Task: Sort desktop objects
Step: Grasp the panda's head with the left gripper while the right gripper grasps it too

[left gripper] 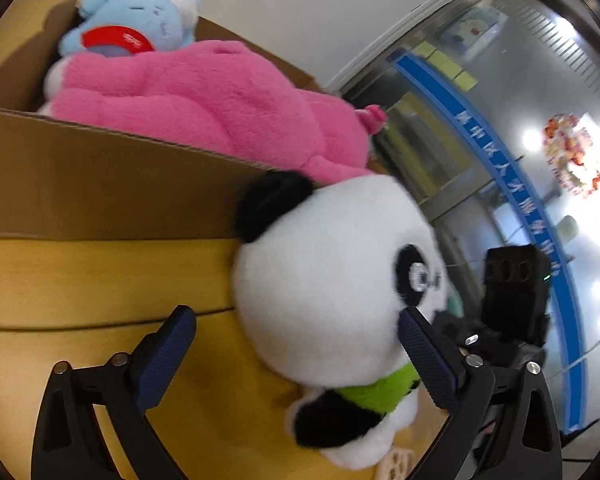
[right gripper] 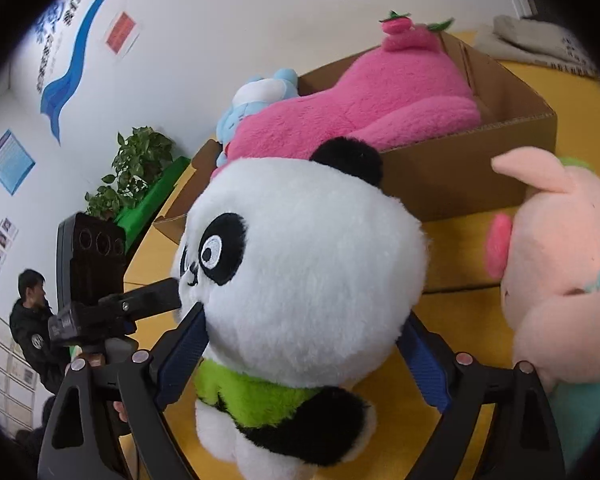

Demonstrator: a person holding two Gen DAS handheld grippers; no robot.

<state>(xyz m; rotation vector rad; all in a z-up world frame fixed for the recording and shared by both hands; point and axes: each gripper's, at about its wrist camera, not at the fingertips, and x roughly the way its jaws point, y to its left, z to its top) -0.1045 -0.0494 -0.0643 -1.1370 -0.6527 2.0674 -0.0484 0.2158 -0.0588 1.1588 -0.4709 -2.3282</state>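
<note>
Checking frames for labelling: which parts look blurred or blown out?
Left wrist view: panda and pink plush smeared by motion, glass door blown out by glare. Right wrist view: panda fairly sharp, pig plush soft, edges bent.

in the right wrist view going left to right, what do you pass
man in black jacket → other gripper's black camera block → potted plant → panda plush held between the right gripper fingers → pale pink pig plush

We see bare table (left gripper: 80, 280) left of the panda (left gripper: 332, 280); the full box (left gripper: 100, 184) blocks beyond, the pig (right gripper: 560, 280) right.
</note>
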